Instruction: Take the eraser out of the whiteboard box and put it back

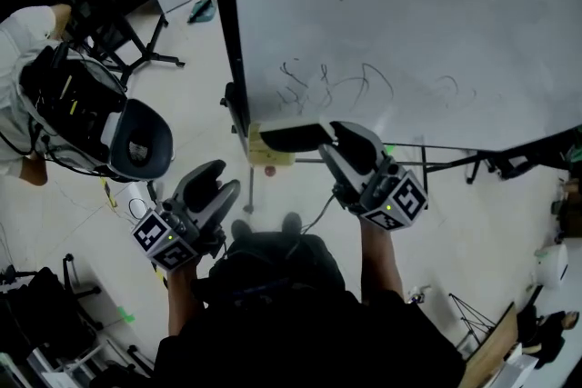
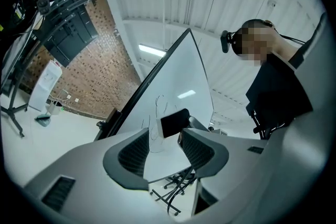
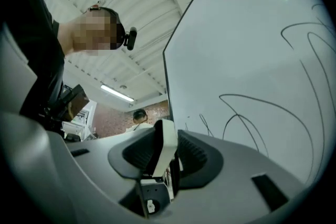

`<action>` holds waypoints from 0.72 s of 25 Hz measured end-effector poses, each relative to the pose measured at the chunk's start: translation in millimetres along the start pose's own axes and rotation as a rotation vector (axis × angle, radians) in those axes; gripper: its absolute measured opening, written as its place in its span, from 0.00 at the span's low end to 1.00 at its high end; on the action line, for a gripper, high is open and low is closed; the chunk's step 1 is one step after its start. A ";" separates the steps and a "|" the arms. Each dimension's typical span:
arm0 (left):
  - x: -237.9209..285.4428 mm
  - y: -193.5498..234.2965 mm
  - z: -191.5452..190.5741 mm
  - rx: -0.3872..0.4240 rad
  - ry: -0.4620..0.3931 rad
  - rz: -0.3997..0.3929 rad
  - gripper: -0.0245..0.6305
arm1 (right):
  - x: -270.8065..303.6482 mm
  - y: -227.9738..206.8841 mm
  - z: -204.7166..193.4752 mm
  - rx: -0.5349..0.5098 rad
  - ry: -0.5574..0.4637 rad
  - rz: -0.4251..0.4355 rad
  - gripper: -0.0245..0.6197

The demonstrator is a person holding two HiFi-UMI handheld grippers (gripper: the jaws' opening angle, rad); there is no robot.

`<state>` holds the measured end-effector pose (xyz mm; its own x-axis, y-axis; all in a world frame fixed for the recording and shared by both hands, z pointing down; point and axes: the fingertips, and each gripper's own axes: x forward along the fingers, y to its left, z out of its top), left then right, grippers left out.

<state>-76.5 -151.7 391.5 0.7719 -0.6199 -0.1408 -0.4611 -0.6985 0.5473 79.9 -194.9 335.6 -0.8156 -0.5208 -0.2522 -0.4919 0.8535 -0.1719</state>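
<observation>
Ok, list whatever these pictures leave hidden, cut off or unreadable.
Whiteboard box: head view, the eraser in the right gripper covers its top; inside unseen.
Whiteboard scribbles: head view, too faint to read.
Eraser's length: right gripper view, seen edge-on between the jaws.
Person at left: head view, cut off by the edge.
</observation>
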 end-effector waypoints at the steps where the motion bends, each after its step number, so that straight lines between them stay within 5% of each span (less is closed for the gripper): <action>1: 1.0 -1.9 2.2 0.008 -0.002 -0.003 0.33 | -1.0 0.5 7.0 0.006 -0.024 0.001 0.28; 18: -6.8 -20.6 21.0 0.034 -0.088 -0.031 0.38 | -35.2 15.5 117.3 0.039 -0.414 -0.001 0.28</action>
<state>-81.4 -140.6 363.9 0.7455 -0.6256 -0.2299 -0.4531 -0.7287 0.5135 136.7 -165.3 230.2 -0.6200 -0.4908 -0.6122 -0.4743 0.8560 -0.2059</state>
